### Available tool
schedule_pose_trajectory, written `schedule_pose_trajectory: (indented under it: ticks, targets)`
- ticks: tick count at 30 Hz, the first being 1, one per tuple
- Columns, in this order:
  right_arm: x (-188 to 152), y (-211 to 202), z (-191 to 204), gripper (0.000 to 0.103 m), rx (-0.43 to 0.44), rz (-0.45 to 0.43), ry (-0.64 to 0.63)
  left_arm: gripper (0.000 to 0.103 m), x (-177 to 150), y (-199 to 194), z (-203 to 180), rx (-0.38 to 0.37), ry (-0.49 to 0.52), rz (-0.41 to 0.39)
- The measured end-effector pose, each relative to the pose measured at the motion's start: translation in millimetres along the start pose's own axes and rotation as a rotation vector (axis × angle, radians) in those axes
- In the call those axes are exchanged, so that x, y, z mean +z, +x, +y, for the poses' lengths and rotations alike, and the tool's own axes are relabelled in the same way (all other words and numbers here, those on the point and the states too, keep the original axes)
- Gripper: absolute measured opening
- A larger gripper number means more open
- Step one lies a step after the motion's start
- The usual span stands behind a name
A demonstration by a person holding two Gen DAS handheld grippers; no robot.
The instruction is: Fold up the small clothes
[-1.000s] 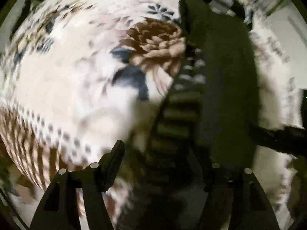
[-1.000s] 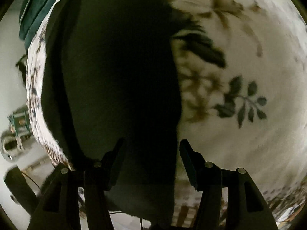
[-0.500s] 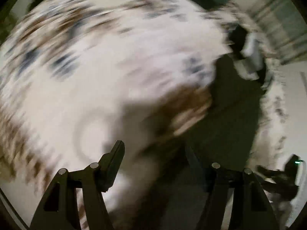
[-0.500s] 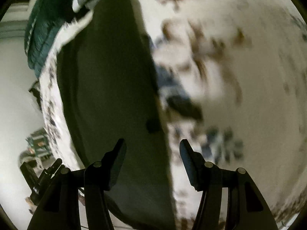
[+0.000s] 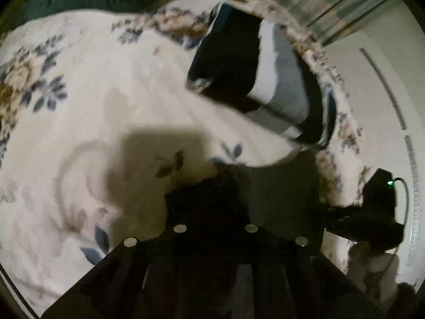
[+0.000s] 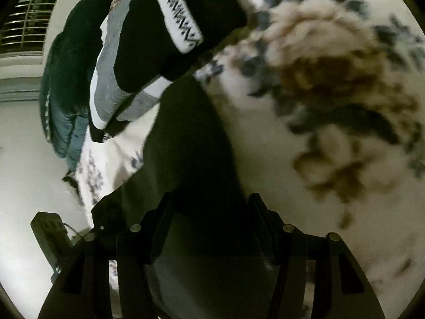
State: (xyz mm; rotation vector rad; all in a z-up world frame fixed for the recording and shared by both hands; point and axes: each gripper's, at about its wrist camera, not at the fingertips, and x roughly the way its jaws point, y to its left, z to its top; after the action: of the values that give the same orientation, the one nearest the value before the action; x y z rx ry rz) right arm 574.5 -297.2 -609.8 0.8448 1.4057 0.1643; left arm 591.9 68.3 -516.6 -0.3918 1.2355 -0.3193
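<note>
A dark garment [image 6: 191, 143] lies on the floral blanket [image 6: 332, 85], running from my right gripper toward the folded pile. My right gripper [image 6: 209, 212] is open, its fingers either side of the garment's near end. In the left wrist view my left gripper [image 5: 215, 199] is shut on a bunched corner of the dark garment [image 5: 281, 186]. The right gripper [image 5: 372, 212] shows at the right edge of that view.
A folded pile of black, grey and white clothes [image 5: 255, 79] sits near the blanket's edge; it also shows in the right wrist view [image 6: 148, 45]. A dark green quilt [image 6: 63, 79] lies beyond it. A pale floor [image 5: 372, 93] borders the blanket.
My left gripper went from open to shut on the garment's corner and swung toward the folded pile. My right gripper stayed open as the view shifted along the garment.
</note>
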Motion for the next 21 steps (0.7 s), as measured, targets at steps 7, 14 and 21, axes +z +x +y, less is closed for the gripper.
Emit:
schedule_pose_trajectory:
  ticks: [7,14,21]
  targets:
    - [2.7,-23.1,-13.8,0.002,-0.045,-0.158,0.032,0.013,26.9,57.4,36.8,-0.02,-0.067,0.119]
    - [1.6,-18.7,-5.3,0.025,-0.1,-0.046,0.021,0.064,8.7,9.3,35.2,-0.078,-0.101,0.087]
    - [-88.2,-60.1,14.2,0.059,-0.107,0.065,-0.088,0.065,-90.3,-89.8,32.6,-0.043,-0.126,0.049]
